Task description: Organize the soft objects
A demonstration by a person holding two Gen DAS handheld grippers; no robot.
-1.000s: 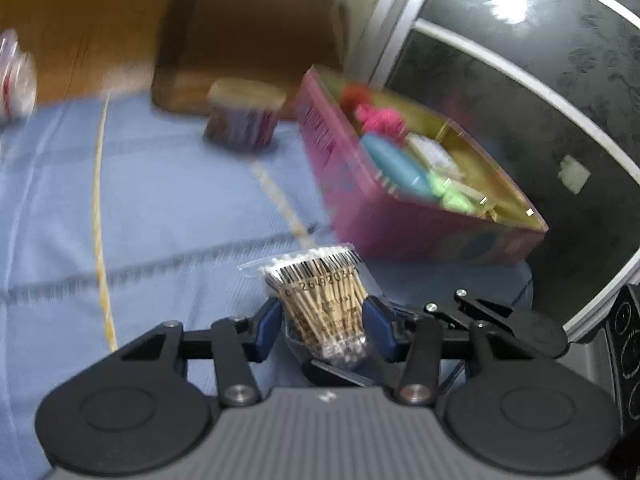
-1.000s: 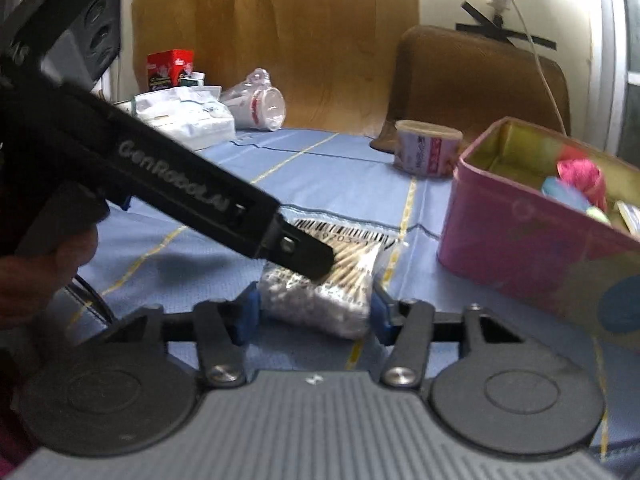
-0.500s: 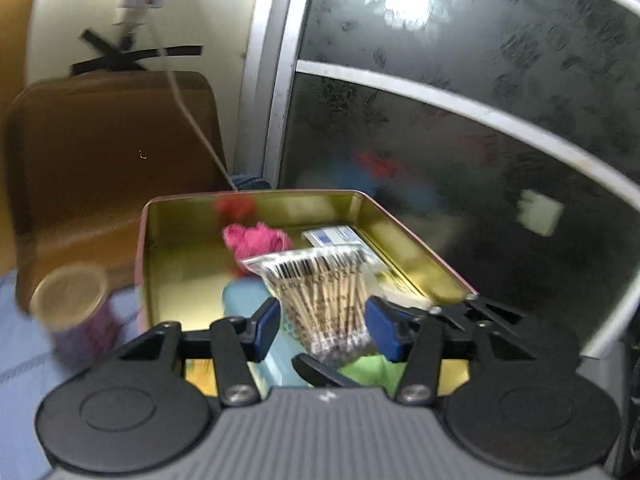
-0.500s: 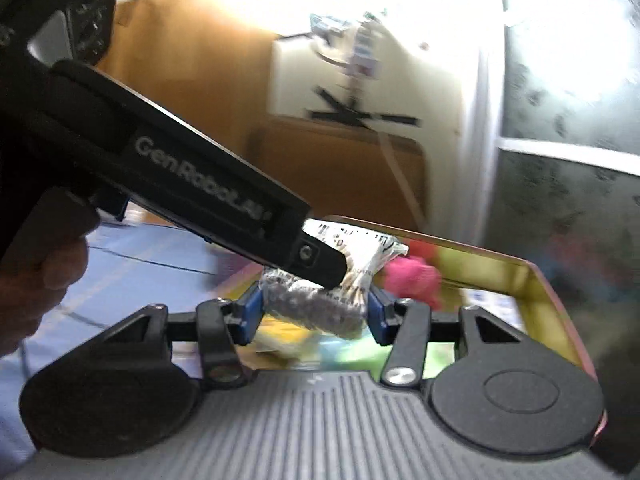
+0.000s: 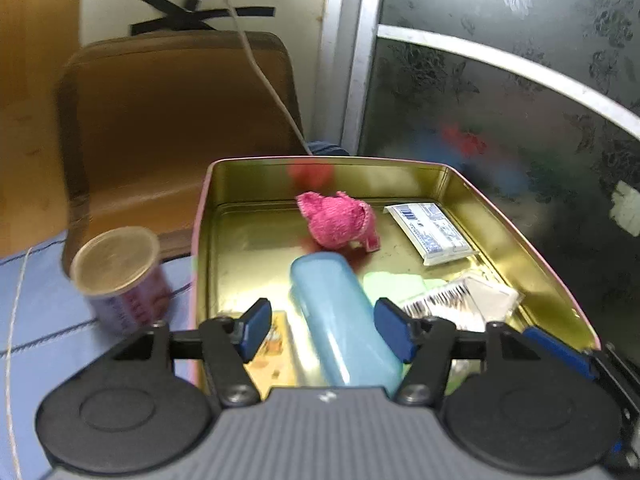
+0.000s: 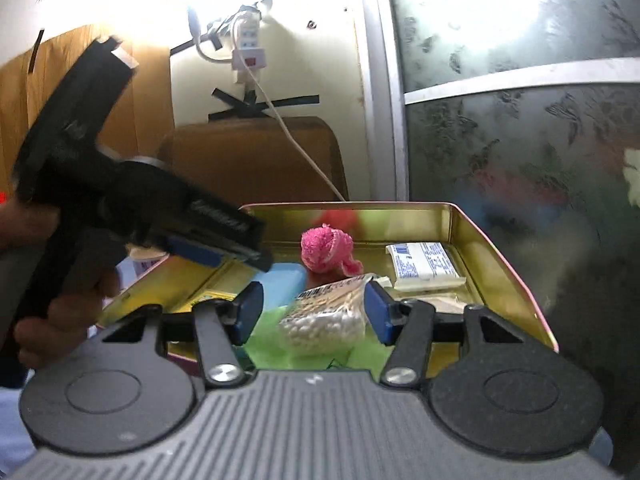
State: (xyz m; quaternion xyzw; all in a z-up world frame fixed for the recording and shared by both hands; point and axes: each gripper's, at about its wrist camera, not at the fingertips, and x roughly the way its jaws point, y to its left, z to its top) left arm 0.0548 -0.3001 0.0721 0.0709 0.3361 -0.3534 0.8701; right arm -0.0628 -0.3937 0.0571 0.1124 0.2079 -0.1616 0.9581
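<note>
A pink tin (image 5: pixel 328 159) (image 6: pixel 348 205) with a gold inside holds a pink cloth ball (image 5: pixel 340 224) (image 6: pixel 326 250), a light blue case (image 5: pixel 340 312) (image 6: pixel 280 284), a white packet (image 5: pixel 432 232) (image 6: pixel 424 266) and green cloth (image 5: pixel 396 282) (image 6: pixel 272 344). The clear bag of cotton swabs (image 6: pixel 324 316) (image 5: pixel 460 300) lies on the green cloth. My right gripper (image 6: pixel 312 314) stands open around it, the left pad apart from the bag. My left gripper (image 5: pixel 320 330) hovers over the blue case, jaws opening, nothing between them. In the right wrist view it shows as a black body (image 6: pixel 140 204) over the tin's left side, held by a hand (image 6: pixel 60 312).
A small can (image 5: pixel 120 276) with a tan lid stands on the blue tablecloth (image 5: pixel 36 320) left of the tin. A brown chair back (image 5: pixel 180 120) is behind it. A frosted glass door (image 5: pixel 520 120) rises at the right. A power strip (image 6: pixel 248 48) with its cable hangs on the wall.
Both grippers carried the swab bag from above the tablecloth to over the tin. The left gripper let go and its jaws widened. The bag now rests inside the tin.
</note>
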